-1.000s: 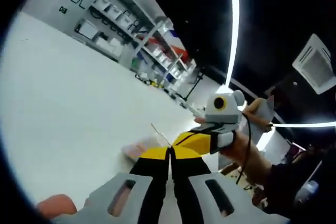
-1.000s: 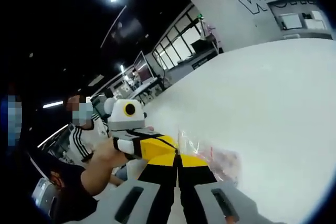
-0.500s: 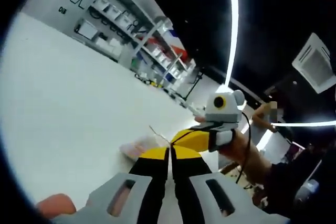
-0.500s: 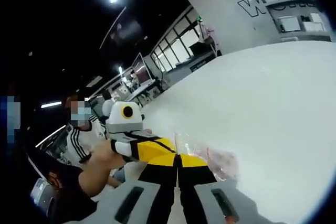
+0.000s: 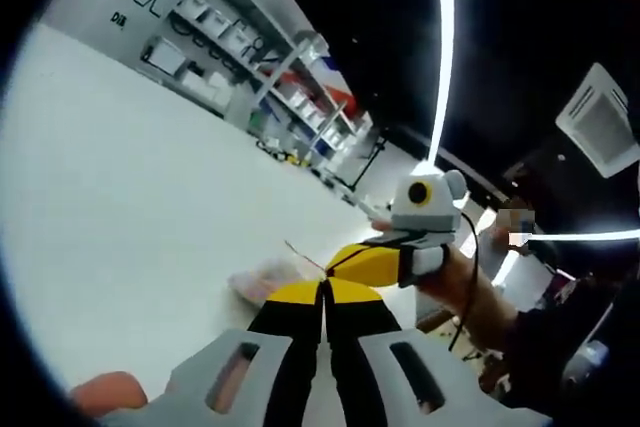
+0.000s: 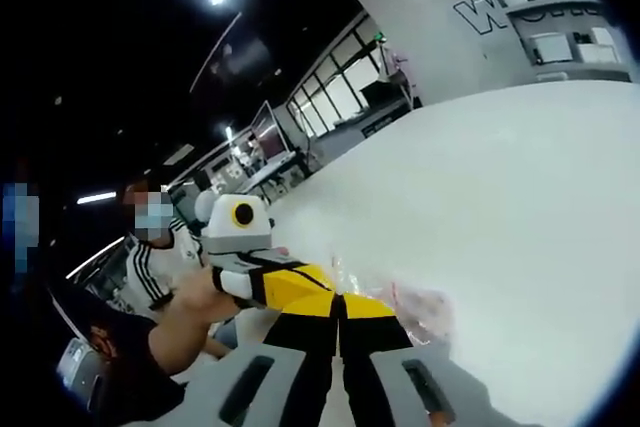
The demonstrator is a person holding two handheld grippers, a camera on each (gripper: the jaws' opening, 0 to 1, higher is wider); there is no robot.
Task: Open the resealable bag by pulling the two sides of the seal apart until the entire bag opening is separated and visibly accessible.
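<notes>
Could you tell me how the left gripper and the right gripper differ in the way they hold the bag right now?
In the right gripper view, the left gripper comes in from the left and crosses just ahead of the right gripper. In the left gripper view, the right gripper enters from the right, beyond the left gripper. Both have yellow-tipped jaws shut on the clear bag, which lies over the white table.

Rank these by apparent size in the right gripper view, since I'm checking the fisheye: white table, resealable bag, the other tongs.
1. white table
2. left tongs
3. resealable bag
The last two look close; nearness could mislead.
</notes>
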